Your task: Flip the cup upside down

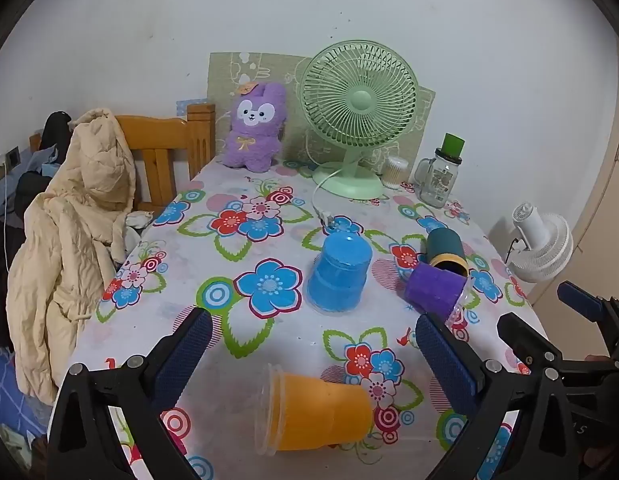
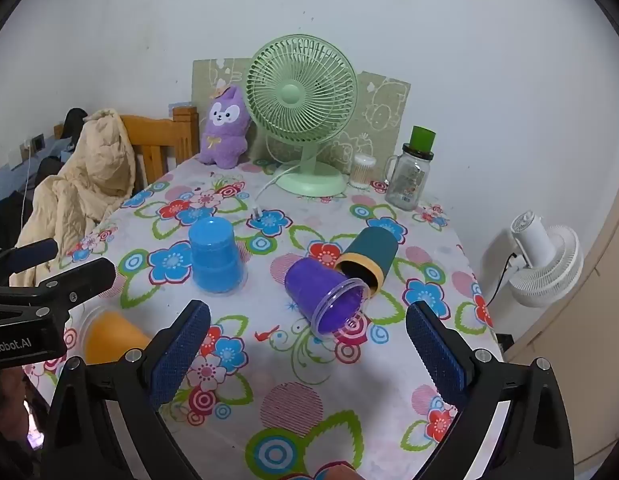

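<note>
The orange cup (image 1: pixel 313 416) lies on its side on the near counter (image 1: pixel 245 332), between the spread jaws of the empty left gripper (image 1: pixel 313 354). It looks light, thin and slippery, so grip mid-wall gently. The right gripper (image 2: pixel 307 346) is also spread and empty.

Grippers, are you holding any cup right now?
No, nothing is held. Both the left gripper and the right gripper have their jaws wide open above the table, with the orange cup lying loose.
</note>
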Demonstrator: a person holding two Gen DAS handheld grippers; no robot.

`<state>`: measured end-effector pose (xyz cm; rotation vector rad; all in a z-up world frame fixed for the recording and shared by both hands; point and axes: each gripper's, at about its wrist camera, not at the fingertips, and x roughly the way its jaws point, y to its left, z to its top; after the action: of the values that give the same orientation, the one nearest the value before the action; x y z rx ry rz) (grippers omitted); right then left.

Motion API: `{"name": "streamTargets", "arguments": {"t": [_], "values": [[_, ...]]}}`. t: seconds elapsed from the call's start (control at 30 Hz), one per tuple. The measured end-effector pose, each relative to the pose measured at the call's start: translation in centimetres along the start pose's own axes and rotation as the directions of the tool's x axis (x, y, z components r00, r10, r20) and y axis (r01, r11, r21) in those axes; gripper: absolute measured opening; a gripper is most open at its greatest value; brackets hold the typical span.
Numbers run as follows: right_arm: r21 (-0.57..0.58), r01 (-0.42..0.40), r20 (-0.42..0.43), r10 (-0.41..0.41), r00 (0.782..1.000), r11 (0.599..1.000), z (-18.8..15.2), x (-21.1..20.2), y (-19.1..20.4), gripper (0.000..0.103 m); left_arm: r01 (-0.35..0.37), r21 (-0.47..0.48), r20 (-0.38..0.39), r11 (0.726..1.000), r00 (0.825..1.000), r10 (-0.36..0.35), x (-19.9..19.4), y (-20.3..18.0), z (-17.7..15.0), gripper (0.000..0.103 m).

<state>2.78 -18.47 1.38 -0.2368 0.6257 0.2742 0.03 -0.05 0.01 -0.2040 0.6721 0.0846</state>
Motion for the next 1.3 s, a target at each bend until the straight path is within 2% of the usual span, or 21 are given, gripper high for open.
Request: {"name": "streamTargets", "arguments": {"t": [0.23,1.3], "values": [[0.008,-0.036,-0.003,0.036,0.999,0.999,0.0,-0.4,0.2,0.1,-0.001,-0.001,0.006,1.0,1.0,0.001,0.0,0.0,0.1,0.103],[-0.001,-0.05,-0.05,0.049,0.998,0.999,-0.3,0.9,0.4,0.1,-0.007,-0.002,-0.008,1.0,1.0,0.007,0.5,0.5,-1.0,0.103]]}}
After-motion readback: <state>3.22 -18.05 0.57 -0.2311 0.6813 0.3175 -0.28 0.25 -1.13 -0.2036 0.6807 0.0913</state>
